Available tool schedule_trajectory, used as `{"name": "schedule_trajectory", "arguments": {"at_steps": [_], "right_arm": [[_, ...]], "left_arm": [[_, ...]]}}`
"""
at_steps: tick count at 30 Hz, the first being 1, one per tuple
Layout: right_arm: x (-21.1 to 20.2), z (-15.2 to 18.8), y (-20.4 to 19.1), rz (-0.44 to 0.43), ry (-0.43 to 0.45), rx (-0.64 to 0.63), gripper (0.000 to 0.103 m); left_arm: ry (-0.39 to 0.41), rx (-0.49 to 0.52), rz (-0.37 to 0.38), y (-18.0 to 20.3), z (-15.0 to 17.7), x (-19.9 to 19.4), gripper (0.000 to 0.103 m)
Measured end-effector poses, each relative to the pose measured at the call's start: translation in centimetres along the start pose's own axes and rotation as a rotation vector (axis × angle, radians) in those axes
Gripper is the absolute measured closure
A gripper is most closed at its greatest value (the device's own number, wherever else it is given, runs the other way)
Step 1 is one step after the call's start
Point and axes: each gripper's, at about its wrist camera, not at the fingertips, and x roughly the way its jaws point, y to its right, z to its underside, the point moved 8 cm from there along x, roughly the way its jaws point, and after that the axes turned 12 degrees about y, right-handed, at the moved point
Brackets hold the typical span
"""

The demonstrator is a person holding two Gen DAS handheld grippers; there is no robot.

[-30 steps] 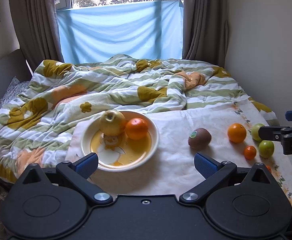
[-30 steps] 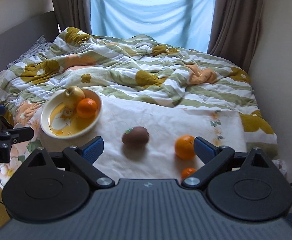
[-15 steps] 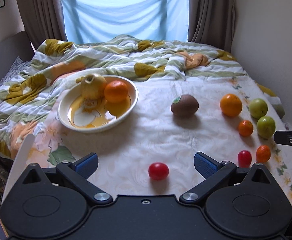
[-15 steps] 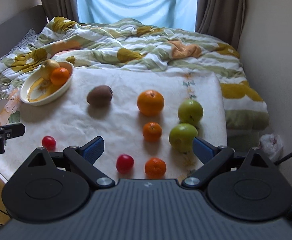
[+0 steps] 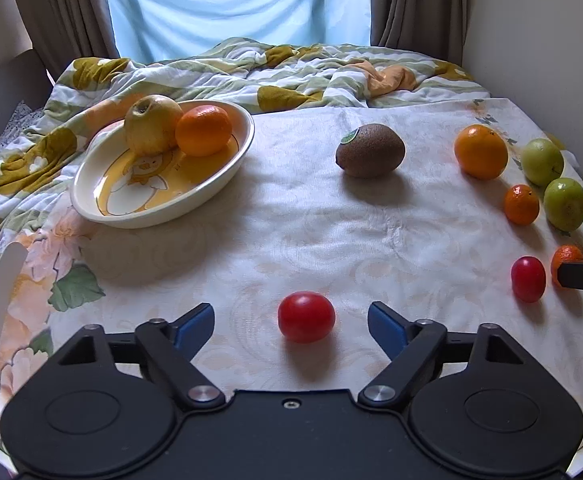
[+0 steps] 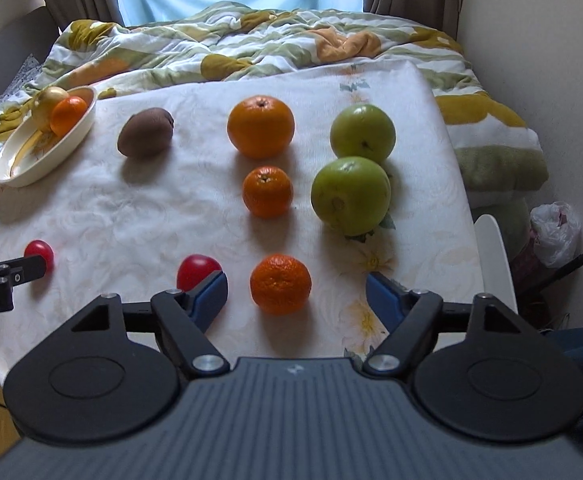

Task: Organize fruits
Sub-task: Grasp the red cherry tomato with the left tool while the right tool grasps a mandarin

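Observation:
A cream bowl (image 5: 219, 184) on the white cloth holds a yellow apple (image 5: 153, 124) and an orange (image 5: 203, 130). My left gripper (image 5: 291, 326) is open, its blue pads on either side of a red tomato (image 5: 306, 316). A kiwi (image 5: 370, 151), a large orange (image 5: 480, 152), two green apples (image 6: 361, 134) (image 6: 349, 196), mandarins and a second tomato (image 5: 528, 279) lie to the right. My right gripper (image 6: 296, 292) is open around a mandarin (image 6: 280, 284), with the second tomato (image 6: 195, 270) beside its left pad.
A rumpled flowered quilt (image 5: 251, 72) lies behind the cloth, with curtains and a window beyond. A wall runs along the right. A white chair back (image 6: 495, 256) and a plastic bag (image 6: 553, 228) sit past the cloth's right edge.
Both grippers have moved down and forward toward the cloth's near edge. The tomatoes and the near mandarin have come into view and now sit between the open pads.

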Motion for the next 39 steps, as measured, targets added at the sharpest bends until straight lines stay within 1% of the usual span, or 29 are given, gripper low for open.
{"name": "schedule_trajectory", "arguments": {"at_steps": [2, 4, 5, 7, 8, 9, 10, 13, 19, 24, 25, 26, 27, 39], "right_arm": [[0.4, 0.2, -0.1, -0.002, -0.005, -0.012, 0.017], [0.6, 0.4, -0.1, -0.007, -0.011, -0.017, 0.018], [0.7, 0.5, -0.1, -0.010, -0.013, -0.016, 0.019], [1.0, 0.6, -0.2, -0.019, -0.020, -0.014, 0.021], [1.1, 0.6, -0.3, -0.022, -0.022, -0.013, 0.022], [1.2, 0.6, -0.4, -0.025, -0.023, -0.014, 0.022], [1.3, 0.6, -0.4, -0.028, -0.023, -0.016, 0.024], [1.4, 0.6, -0.5, -0.034, -0.024, -0.024, 0.027], [1.6, 0.5, -0.6, -0.040, -0.022, -0.028, 0.030], [1.9, 0.5, -0.9, -0.044, -0.023, -0.042, 0.036], [1.9, 0.5, -0.9, -0.044, -0.023, -0.043, 0.040], [2.1, 0.6, -1.0, -0.046, -0.026, -0.045, 0.049], [2.1, 0.6, -1.1, -0.049, -0.027, -0.049, 0.052], [1.2, -0.5, -1.1, -0.064, -0.009, -0.060, 0.052]], "left_arm": [[-0.006, 0.002, 0.003, 0.3, 0.1, 0.4, 0.024], [-0.018, 0.005, 0.007, 0.5, 0.3, 0.8, 0.034], [-0.024, 0.009, 0.009, 0.7, 0.4, 1.1, 0.038], [-0.034, 0.012, 0.009, 0.8, 0.7, 1.3, 0.053], [-0.030, 0.007, 0.015, 0.8, 0.8, 1.3, 0.055], [-0.028, 0.004, 0.018, 0.9, 0.8, 1.3, 0.064], [-0.026, 0.008, 0.017, 0.9, 0.7, 1.2, 0.066], [-0.023, 0.029, 0.009, 1.2, 0.7, 1.2, 0.066], [-0.028, 0.019, 0.008, 1.1, 0.8, 1.2, 0.066], [-0.032, 0.017, 0.010, 0.9, 0.8, 1.0, 0.066], [-0.032, 0.015, 0.010, 0.9, 0.8, 1.0, 0.067], [-0.032, 0.013, 0.009, 0.9, 0.8, 0.9, 0.067], [-0.032, 0.011, 0.009, 0.9, 0.8, 0.9, 0.067], [-0.007, -0.024, 0.004, 0.7, 0.4, -1.3, 0.067]]}}
